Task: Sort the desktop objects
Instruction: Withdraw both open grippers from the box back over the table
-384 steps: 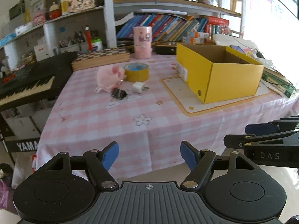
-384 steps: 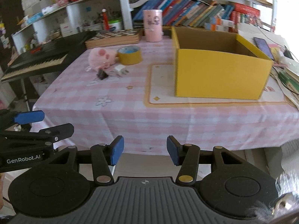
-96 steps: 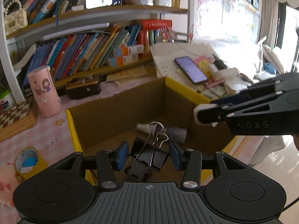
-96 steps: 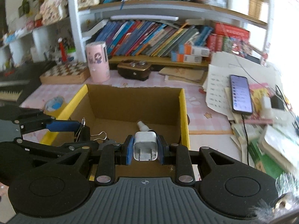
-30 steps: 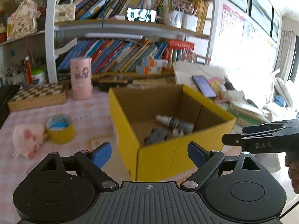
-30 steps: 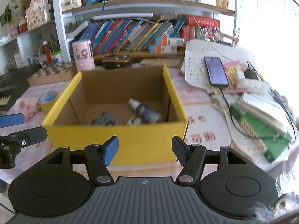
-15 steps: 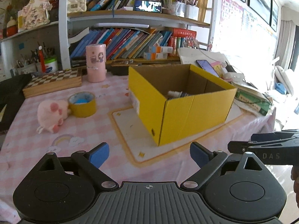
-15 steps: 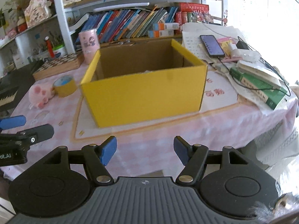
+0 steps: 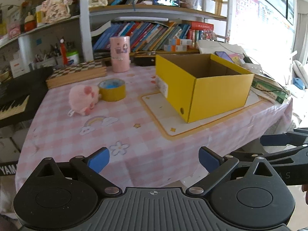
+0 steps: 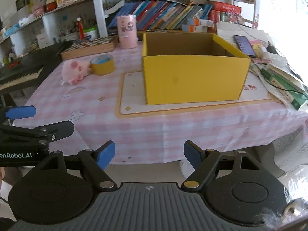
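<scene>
A table (image 9: 63, 134) under a pink checked cloth is filling the middle of both wrist views. On it, the open yellow cardboard box (image 9: 215, 94) is sitting on a cream mat (image 9: 163, 113), right of centre in the left view and at centre in the right view (image 10: 192, 79); its inside is not showing from here. Left of the box, in the upper left part of each frame, the pink plush toy (image 9: 82, 100) is lying against the yellow tape roll (image 9: 112, 90), the two touching.

At the lower edge of the left view, the left gripper (image 9: 154, 158) is hanging off the table's near edge, its jaws having just been opening and now standing wide with nothing between them. The right gripper (image 10: 149, 153) is likewise hanging short of the table, its jaws also having just been opening, parted and empty. Toy and tape are lying well apart from both pairs of fingers, far up the frame.
</scene>
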A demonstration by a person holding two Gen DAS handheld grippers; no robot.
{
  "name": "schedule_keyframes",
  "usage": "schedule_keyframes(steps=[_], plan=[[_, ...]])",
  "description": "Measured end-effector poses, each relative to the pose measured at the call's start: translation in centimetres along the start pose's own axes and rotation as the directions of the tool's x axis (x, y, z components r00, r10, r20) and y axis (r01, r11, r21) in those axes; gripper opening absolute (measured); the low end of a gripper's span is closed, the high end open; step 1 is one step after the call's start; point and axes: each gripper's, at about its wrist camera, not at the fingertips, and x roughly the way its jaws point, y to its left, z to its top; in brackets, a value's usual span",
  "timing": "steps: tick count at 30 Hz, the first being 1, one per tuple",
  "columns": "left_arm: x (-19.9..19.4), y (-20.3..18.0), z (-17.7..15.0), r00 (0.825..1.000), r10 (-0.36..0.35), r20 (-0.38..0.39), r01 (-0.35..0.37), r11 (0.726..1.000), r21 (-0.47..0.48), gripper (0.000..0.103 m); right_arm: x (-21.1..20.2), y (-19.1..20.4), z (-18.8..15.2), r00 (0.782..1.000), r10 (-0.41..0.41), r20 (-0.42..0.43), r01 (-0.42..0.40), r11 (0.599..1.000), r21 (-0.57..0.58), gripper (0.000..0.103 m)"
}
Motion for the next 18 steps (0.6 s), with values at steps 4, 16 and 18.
schedule_keyframes(steps=[4,16,18], plan=[[-0.7,1.1,-0.7,1.0,0.026,-0.009,-0.026,1.0,-0.009,0.101,0.2,1.4,-0.2,1.0,0.023,-0.008,-0.023,1.0,-0.007,0.077],[-2.6,4.6,-1.8,0.988,0.153,-0.005,-0.153,0.986,-0.068,0.101,0.9,5.3,0.4,0.996,0.092,0.003,-0.092,0.994,-0.051,0.077],[-2.7,5.3,-2.0,0.986,0.169,-0.008,-0.169,0.982,-0.085,0.101,1.0,6.1,0.5,0.995,0.1,0.006,-0.099,0.993,-0.063,0.077]])
